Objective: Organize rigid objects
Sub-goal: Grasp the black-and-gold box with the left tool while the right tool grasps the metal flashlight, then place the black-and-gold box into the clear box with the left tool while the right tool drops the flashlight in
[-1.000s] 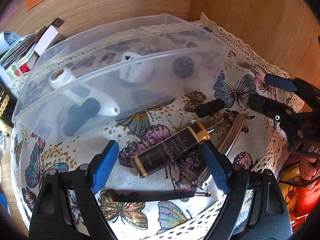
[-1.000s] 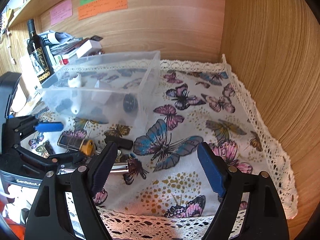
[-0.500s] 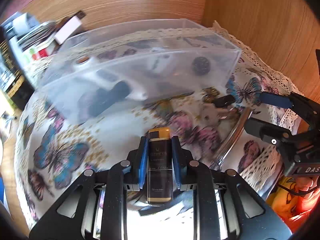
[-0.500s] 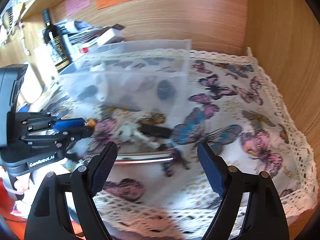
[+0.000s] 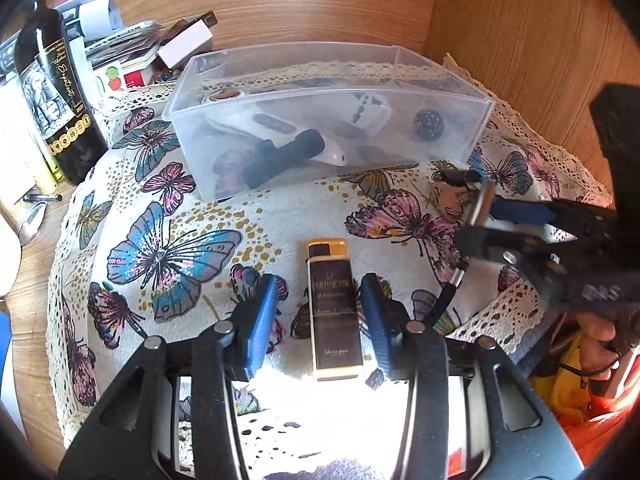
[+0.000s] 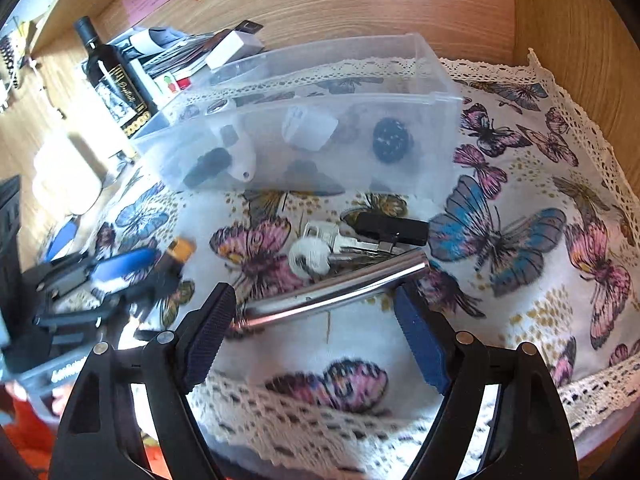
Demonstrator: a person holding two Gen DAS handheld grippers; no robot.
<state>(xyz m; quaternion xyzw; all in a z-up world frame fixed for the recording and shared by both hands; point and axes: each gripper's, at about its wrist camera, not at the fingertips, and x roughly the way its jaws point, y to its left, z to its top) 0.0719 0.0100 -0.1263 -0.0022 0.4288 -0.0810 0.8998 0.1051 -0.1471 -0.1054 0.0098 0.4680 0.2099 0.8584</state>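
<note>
While I am guiding both grippers over the butterfly tablecloth (image 6: 520,240), the task is looking roughly half finished. The clear bin (image 5: 328,92) near the cloth's back edge is already holding a white handheld device (image 5: 280,128), a black cylinder (image 5: 284,156), a white adapter (image 5: 368,110) and a dark speckled ball (image 5: 429,125).

The left gripper (image 5: 318,312) is sitting with its jaws apart on either side of the brown-and-gold lighter (image 5: 333,308), gaps showing on both sides, so it is not gripping. The lighter is pointing toward the bin; whether it is resting on the cloth or hanging above it, I cannot tell.

The right gripper (image 6: 316,332) is also standing wide open, framing the chrome tube (image 6: 336,290) near the cloth's front edge without pinching it. Just behind the tube, a bunch of keys (image 6: 320,252) and a black fob (image 6: 390,228) are lying touching it.

Lighter, tube, keys and fob are all waiting to go in. A wine bottle (image 5: 52,92) and stacked papers (image 6: 180,52) are crowding the bin's left end, and the two grippers are working close together.
</note>
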